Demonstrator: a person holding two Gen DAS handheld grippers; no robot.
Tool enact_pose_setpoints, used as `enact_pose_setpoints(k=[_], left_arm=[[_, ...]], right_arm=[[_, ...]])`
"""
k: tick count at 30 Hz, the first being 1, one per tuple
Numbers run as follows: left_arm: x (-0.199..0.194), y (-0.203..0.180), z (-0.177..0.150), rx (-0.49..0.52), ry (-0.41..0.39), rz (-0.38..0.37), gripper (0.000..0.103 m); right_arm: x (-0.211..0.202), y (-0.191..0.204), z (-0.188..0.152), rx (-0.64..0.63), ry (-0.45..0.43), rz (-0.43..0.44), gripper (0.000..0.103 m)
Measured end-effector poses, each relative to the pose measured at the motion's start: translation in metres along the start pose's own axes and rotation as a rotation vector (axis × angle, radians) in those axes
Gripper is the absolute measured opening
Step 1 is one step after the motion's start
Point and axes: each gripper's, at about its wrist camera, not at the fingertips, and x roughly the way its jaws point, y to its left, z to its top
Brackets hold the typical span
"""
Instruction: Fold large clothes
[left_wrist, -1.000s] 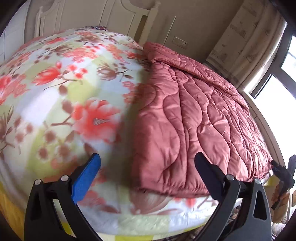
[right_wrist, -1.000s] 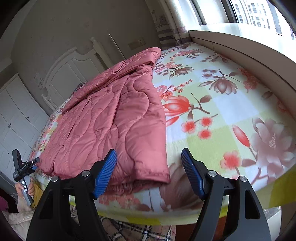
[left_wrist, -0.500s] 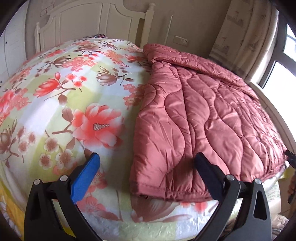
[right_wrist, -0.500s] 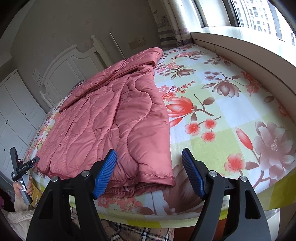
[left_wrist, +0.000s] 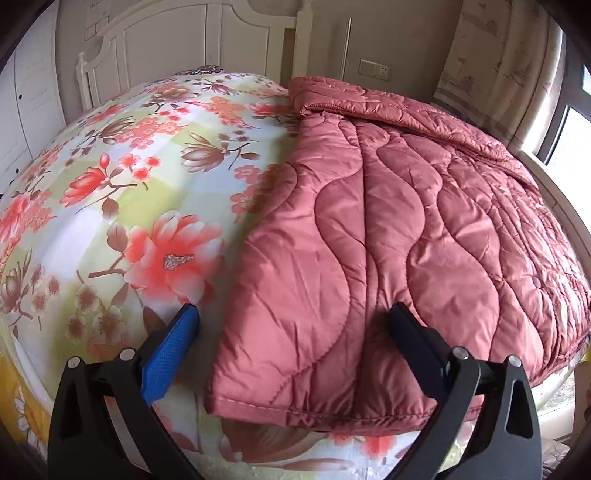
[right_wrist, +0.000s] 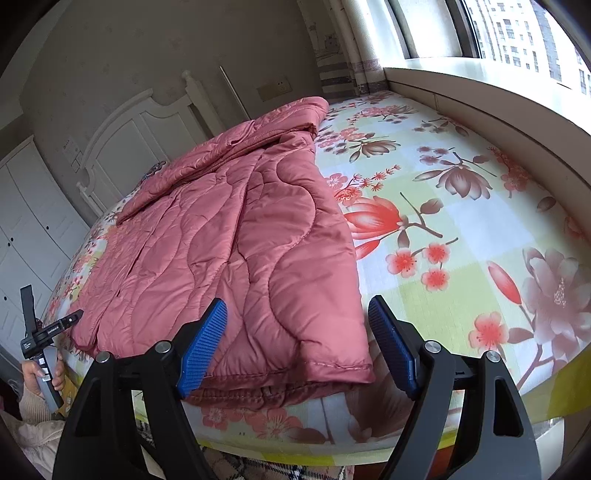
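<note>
Left gripper (left_wrist: 291, 325): black two-finger frame, one blue ribbed pad visible; jaws spread wide, nothing clamped. It is poised over one near corner of the garment, its blue pad over the sheet just beside the garment's side edge, the other finger above the quilting. Contact cannot be told.

Right gripper (right_wrist: 297, 339): same build, blue ribbed pads on both fingers; jaws spread wide, nothing clamped. It is set astride the garment's other near corner.

Garment: a large dusty-pink quilted padded coat (right_wrist: 236, 236) with wavy stitching, laid lengthwise on the bed, its hem at the bed's foot edge, its far end bunched toward the headboard. One side appears already turned in over the body.

Support: bed in a floral sheet of red, pink and pale green (right_wrist: 461, 229); white panelled headboard (left_wrist: 207, 48) beyond the coat.

Step judged: approach to the hem corners before a lengthwise fold. The next move calls for both jaws to be lowered and closed on the hem corners through all layers.

Containers: none seen.
</note>
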Motion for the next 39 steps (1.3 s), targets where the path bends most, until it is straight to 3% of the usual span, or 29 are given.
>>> enact_pose_setpoints(k=[1, 2, 3, 4, 6, 9, 12, 20, 24, 26, 30, 39], left_arm=[[-0.002, -0.002, -0.001, 0.017, -0.002, -0.030, 0.080], [-0.006, -0.007, 0.000, 0.051, -0.008, -0.077, 0.055], [-0.007, -0.008, 0.001, 0.041, 0.009, -0.166, 0.016], [-0.005, -0.002, 0.004, -0.030, 0.046, -0.285, 0.014], [-0.002, 0.004, 0.010, -0.054, 0.036, -0.336, 0.013], [0.003, 0.034, 0.017, -0.223, 0.036, -0.464, 0.012], [-0.026, 0.050, 0.015, -0.288, -0.024, -0.569, 0.012], [-0.158, 0.081, -0.008, -0.256, -0.265, -0.656, 0.007], [-0.190, 0.108, -0.034, -0.309, -0.309, -0.729, 0.007], [-0.194, 0.112, -0.049, -0.316, -0.319, -0.720, 0.007], [-0.182, 0.115, -0.062, -0.360, -0.277, -0.742, 0.006], [-0.207, 0.110, -0.053, -0.307, -0.339, -0.722, 0.006]], right_arm=[[0.002, 0.002, -0.001, -0.004, 0.004, 0.004, 0.035], [0.005, 0.003, -0.002, 0.007, 0.019, 0.021, 0.019], [0.007, 0.003, -0.005, 0.035, 0.014, 0.047, 0.017], [0.009, 0.004, -0.006, 0.062, -0.004, 0.065, 0.015], [0.012, 0.000, -0.004, 0.116, -0.018, 0.096, 0.014], [0.005, -0.010, 0.003, 0.204, -0.051, 0.176, 0.014], [-0.021, -0.005, 0.006, 0.209, -0.088, 0.231, 0.013], [-0.139, 0.031, -0.010, 0.101, -0.201, 0.290, 0.013], [-0.203, 0.041, -0.022, 0.055, -0.276, 0.298, 0.013], [-0.223, 0.049, -0.027, 0.016, -0.296, 0.287, 0.013], [-0.229, 0.062, -0.028, -0.020, -0.290, 0.292, 0.012], [-0.234, 0.061, -0.020, -0.018, -0.311, 0.278, 0.012]])
